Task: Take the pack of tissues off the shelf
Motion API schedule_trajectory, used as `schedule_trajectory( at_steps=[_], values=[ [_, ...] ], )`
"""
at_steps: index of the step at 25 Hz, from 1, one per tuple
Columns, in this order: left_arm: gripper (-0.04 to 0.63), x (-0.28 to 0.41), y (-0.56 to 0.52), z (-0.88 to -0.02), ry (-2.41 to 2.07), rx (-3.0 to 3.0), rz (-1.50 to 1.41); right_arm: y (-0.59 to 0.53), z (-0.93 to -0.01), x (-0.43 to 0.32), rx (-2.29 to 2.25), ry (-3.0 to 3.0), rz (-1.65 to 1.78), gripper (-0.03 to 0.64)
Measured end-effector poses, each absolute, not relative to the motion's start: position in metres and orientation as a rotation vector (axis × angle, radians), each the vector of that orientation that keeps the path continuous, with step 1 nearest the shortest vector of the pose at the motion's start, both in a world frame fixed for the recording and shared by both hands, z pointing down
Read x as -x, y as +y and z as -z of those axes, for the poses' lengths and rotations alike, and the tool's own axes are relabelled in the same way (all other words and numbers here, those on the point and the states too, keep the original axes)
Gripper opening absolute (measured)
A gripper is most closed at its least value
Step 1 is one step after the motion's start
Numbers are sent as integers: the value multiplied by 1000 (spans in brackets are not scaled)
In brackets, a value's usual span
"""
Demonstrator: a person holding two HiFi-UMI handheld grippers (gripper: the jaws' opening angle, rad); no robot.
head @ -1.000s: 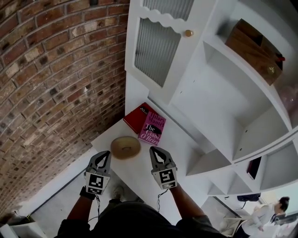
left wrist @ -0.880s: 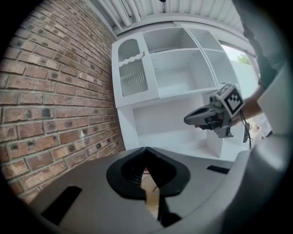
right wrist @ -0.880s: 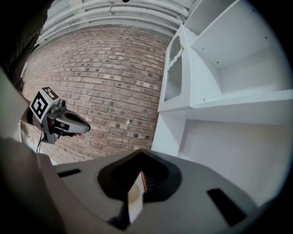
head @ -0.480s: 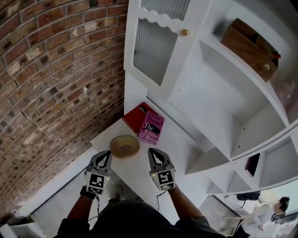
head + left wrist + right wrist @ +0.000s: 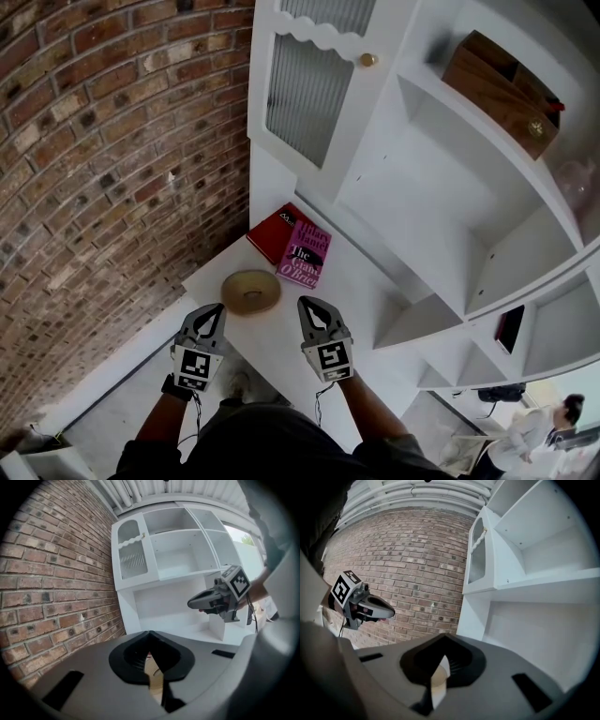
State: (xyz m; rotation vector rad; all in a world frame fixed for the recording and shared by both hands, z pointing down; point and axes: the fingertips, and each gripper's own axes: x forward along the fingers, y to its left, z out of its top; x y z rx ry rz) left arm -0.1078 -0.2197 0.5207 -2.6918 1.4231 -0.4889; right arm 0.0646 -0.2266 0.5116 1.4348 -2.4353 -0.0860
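Little was altered over the last second. The left hand-held gripper (image 5: 212,311) and the right hand-held gripper (image 5: 309,306) were kept pressed together on nothing, in front of the shelf unit (image 5: 441,187), so the task was judged no nearer. No pack of tissues could be made out for certain: a wooden box (image 5: 497,80) was seen in the unit's upper compartment, its contents hidden, and a dark flat thing (image 5: 511,328) in a lower one.

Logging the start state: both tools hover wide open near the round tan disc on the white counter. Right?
No: the left tool and the right tool are shut, as both gripper views show. They do hover near the round tan disc on the white counter.
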Motion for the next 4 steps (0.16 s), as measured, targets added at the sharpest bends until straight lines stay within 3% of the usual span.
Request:
schedule_trajectory(
  at_steps=[4],
  values=[
    [2, 106, -220, -521, 1422, 2690, 495, -227, -513, -66, -1433, -2435, 83, 0]
  ],
)
